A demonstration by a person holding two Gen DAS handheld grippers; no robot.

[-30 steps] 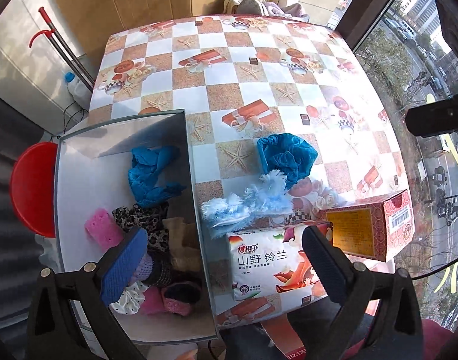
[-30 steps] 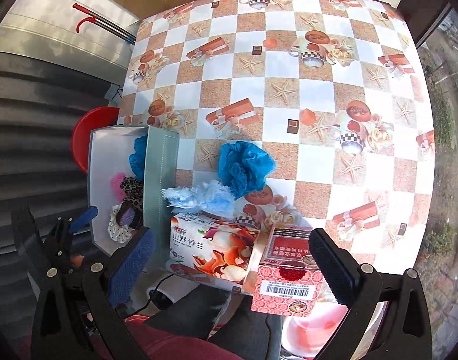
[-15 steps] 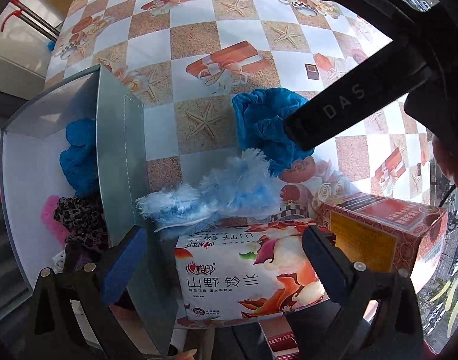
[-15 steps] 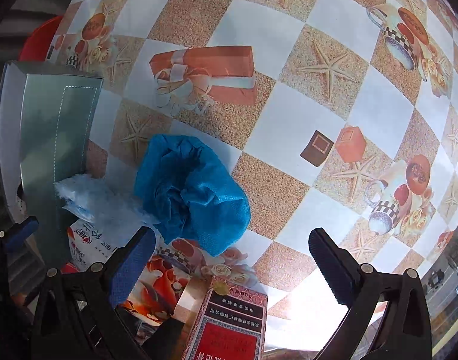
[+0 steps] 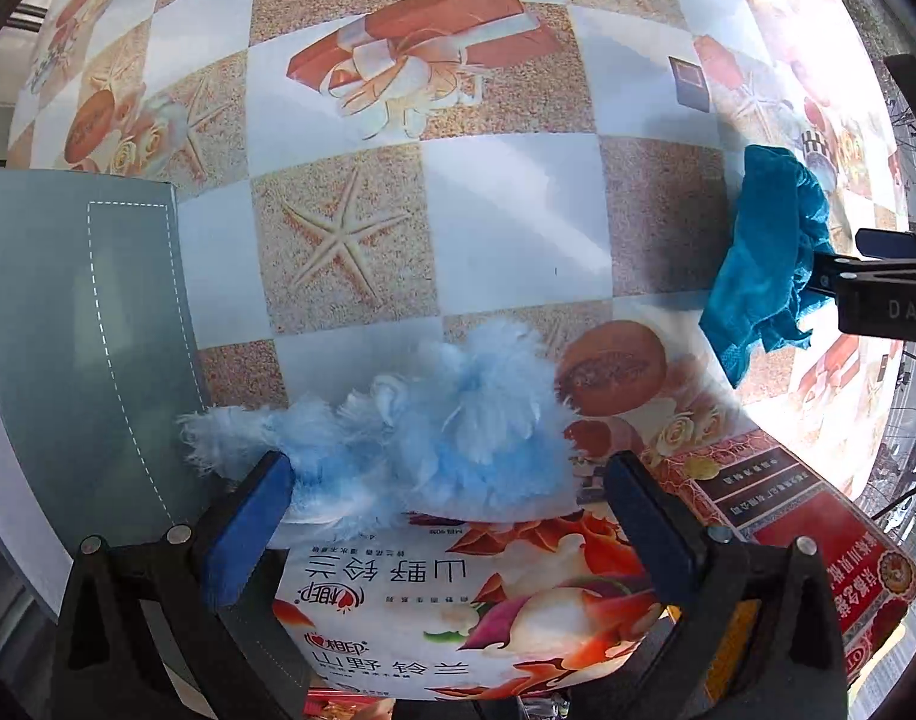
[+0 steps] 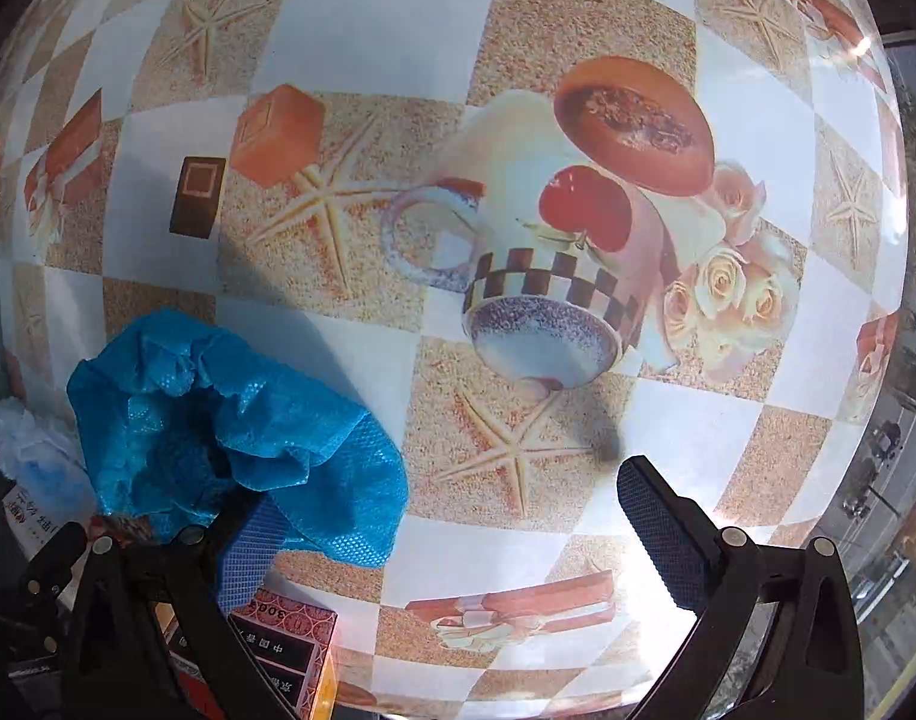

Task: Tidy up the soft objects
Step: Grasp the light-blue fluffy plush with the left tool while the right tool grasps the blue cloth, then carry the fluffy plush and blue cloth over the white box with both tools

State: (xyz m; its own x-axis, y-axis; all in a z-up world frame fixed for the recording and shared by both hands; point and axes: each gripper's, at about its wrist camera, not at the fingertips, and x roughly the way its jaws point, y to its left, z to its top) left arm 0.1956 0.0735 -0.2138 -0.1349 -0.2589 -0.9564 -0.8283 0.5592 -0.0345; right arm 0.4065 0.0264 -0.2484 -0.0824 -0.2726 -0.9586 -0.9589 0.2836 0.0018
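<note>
Open tablecloth [image 5: 506, 222]: broad and bare beyond the left gripper [image 5: 446, 516], no object between the fluff and the far edge.
Fluff [image 5: 434, 438]: fills the gap between the spread left fingers, lying on the tissue pack [image 5: 452, 612].
Grey box [image 5: 80, 348]: its wall blocks the left side, just beside the fluff.
Red carton [image 5: 800, 534]: crowds the right, against the pack.
Blue cover [image 6: 230, 426]: drapes over the right gripper's [image 6: 452, 522] left finger [image 6: 248, 546]; the jaws stand wide apart.
Right side: clear printed cloth ahead of the right finger [image 6: 656, 516].
</note>
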